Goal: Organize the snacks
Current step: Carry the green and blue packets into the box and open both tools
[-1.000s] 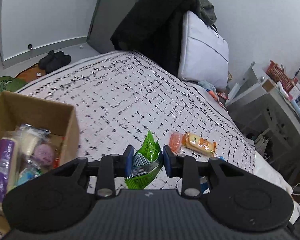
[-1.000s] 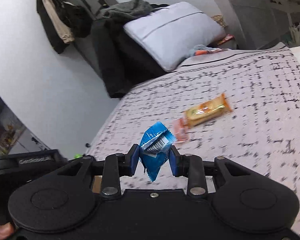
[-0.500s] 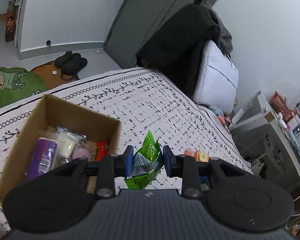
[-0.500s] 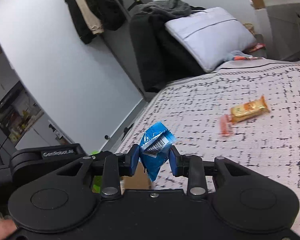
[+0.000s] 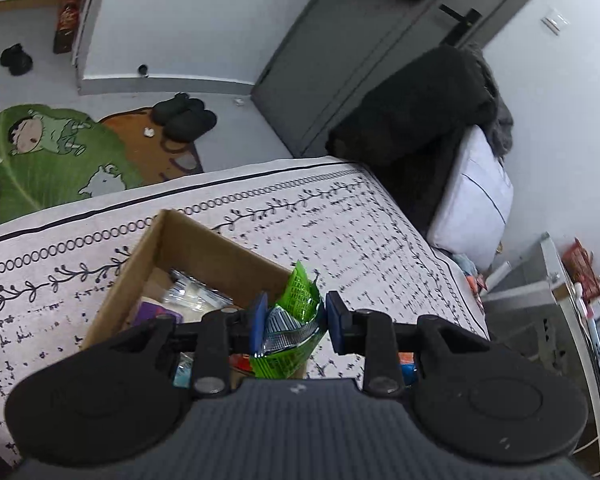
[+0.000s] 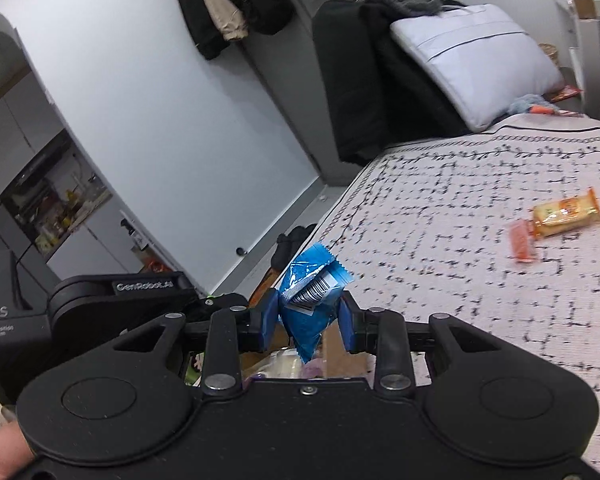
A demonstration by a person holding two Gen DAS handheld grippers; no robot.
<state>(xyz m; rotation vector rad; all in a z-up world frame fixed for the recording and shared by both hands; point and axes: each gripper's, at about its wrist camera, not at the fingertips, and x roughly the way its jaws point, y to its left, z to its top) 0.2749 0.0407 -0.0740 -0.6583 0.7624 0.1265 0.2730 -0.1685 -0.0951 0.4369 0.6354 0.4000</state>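
Both hands had swung in from the open bedspread toward the cardboard box in the last second! A moment earlier the box sat off at the left edge of the left wrist view; now it lay right under the left hand-held gripper, which was clamped on the green snack packet, blue pads pressed into the crumpled foil. The packet hung over the box's near right corner, above the wrapped snacks already inside. To my eye that put the drop only a small move away.

The right hand-held gripper had made the same trip. It was pinching the blue snack packet, barcode facing the camera, and box cardboard with pale wrappers showed just beneath the fingers. It sat close beside the other device, whose black body filled the left of the right wrist view, so the two were crowding one opening. One probably needed to release first.

As for pose, the left tool was tilted steeply down over the box, the right held flatter, looking along the bed.

Work remained, though: an orange-yellow packet and a small red packet lay touching each other, well apart from the box, out on the patterned cover.
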